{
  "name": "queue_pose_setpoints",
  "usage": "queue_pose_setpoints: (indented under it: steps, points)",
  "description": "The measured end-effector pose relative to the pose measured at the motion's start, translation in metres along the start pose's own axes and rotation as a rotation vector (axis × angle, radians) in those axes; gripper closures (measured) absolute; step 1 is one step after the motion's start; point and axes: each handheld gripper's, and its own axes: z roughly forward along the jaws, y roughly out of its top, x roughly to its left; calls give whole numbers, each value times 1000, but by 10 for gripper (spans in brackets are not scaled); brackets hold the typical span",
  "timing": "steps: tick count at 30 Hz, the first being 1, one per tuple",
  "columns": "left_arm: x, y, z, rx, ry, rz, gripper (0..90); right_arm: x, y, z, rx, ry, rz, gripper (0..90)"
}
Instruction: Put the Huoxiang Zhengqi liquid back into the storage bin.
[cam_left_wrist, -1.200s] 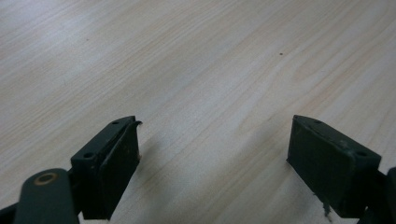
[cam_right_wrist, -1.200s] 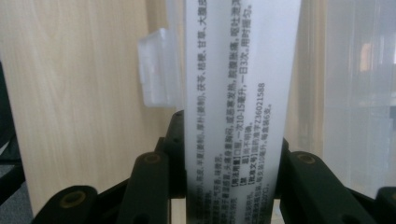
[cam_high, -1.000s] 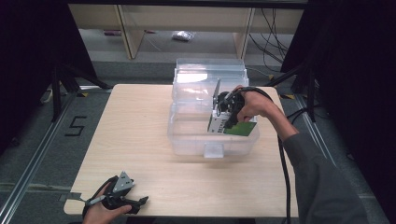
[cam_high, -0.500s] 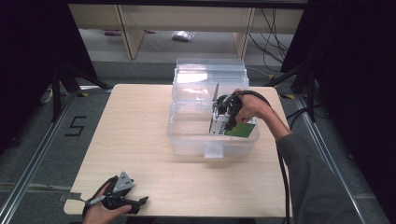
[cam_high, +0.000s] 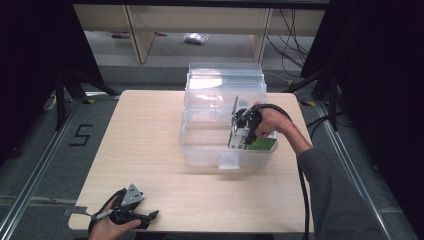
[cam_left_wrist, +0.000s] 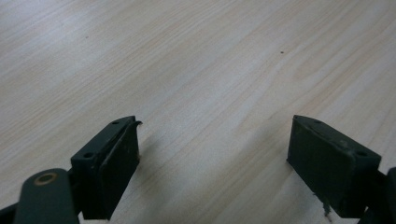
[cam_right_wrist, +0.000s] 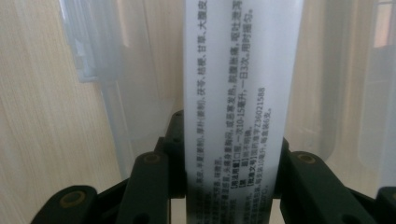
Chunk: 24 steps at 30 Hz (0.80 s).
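One clear bin on the surface — one box inside it. Two grippers — left, right.

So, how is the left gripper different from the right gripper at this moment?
The left gripper stands open with nothing between its black jaws, while the right gripper is shut on a white and green box. The left gripper sits low at the near edge of the wooden table; the right gripper reaches down into the clear plastic bin. Both are hand-held and trail a cable.
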Motion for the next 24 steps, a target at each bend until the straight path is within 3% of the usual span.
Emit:
queue_pose_setpoints:
  steps: [3,6,11,14,17,18,19,20,21,22,23,24]
  points:
    - [-1,0,0,-5,5,1,161,0,-1,6,10,6,12,648]
    - [0,0,0,1,0,1,161,-3,-1,9,17,-10,-23,648]
    - [-1,0,1,-18,2,-10,161,1,1,13,63,8,30,647]
    - [0,0,0,-5,0,2,161,-2,-1,17,31,14,1,646]
    - [-2,0,1,-23,8,-21,161,-1,-2,20,45,29,28,645]
    - [-1,0,1,-18,4,-13,161,-2,-2,22,28,25,2,644]
    - [0,0,0,-3,3,4,161,-2,-1,23,32,27,6,643]
    - [0,0,0,-5,1,4,161,-4,-2,25,25,22,-16,642]
    - [0,0,0,-4,2,1,161,-2,-1,24,31,24,7,639]
    - [-1,0,0,-6,4,-3,161,-4,-1,26,25,25,-17,636]
    - [0,0,0,-3,3,-1,161,-1,-1,25,54,44,42,634]
    - [-1,0,0,-4,4,1,161,-2,-1,26,53,49,35,631]
